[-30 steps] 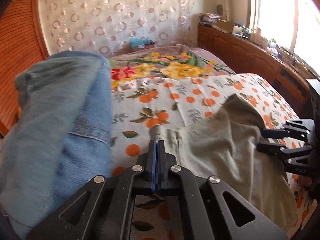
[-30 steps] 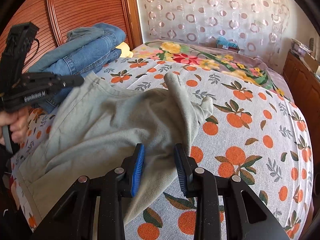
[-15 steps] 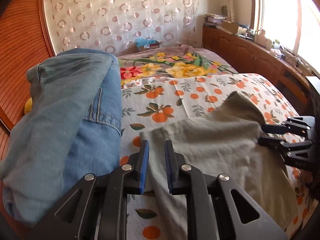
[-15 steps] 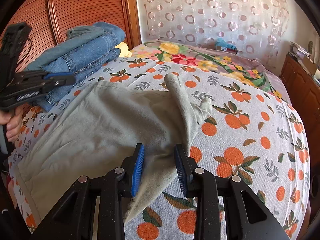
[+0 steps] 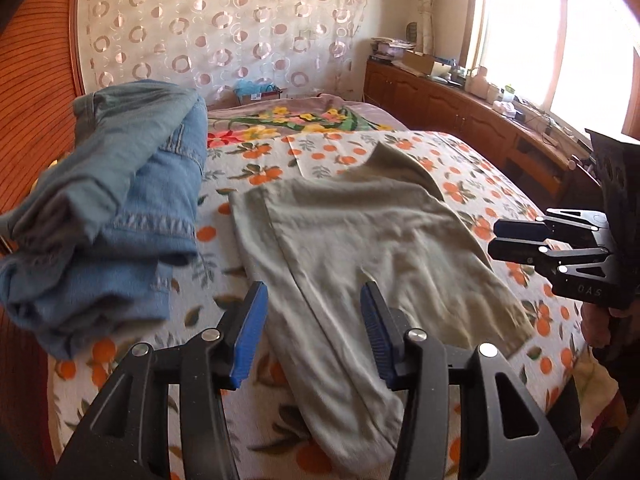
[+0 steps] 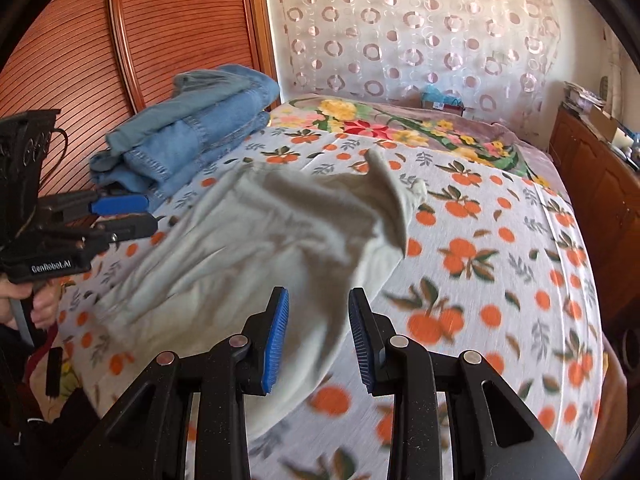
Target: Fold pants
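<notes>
Grey-green pants (image 5: 360, 248) lie spread on the orange-print bedsheet (image 5: 480, 184), one corner peaked up at the far side (image 6: 380, 176). My left gripper (image 5: 312, 334) hovers over their near edge. Its jaws are opening, with the cloth below and no pad pressing on it. Over the pants' other end (image 6: 272, 248) my right gripper (image 6: 319, 336) stands open, and the fabric passes under the gap untouched. Each gripper shows in the other's view: the right gripper (image 5: 498, 236) at the right edge, the left gripper (image 6: 150, 212) at the left, held by a hand.
A pile of folded blue jeans (image 5: 120, 208) (image 6: 192, 128) sits on the bed by the wooden headboard (image 6: 160, 40). A floral blanket (image 6: 380, 128) covers the far end. Wooden cabinets (image 5: 460, 108) run along the window side.
The left gripper went from shut on the pants' edge to open and let it go. The pants now lie flatter. Both grippers drew back from the cloth.
</notes>
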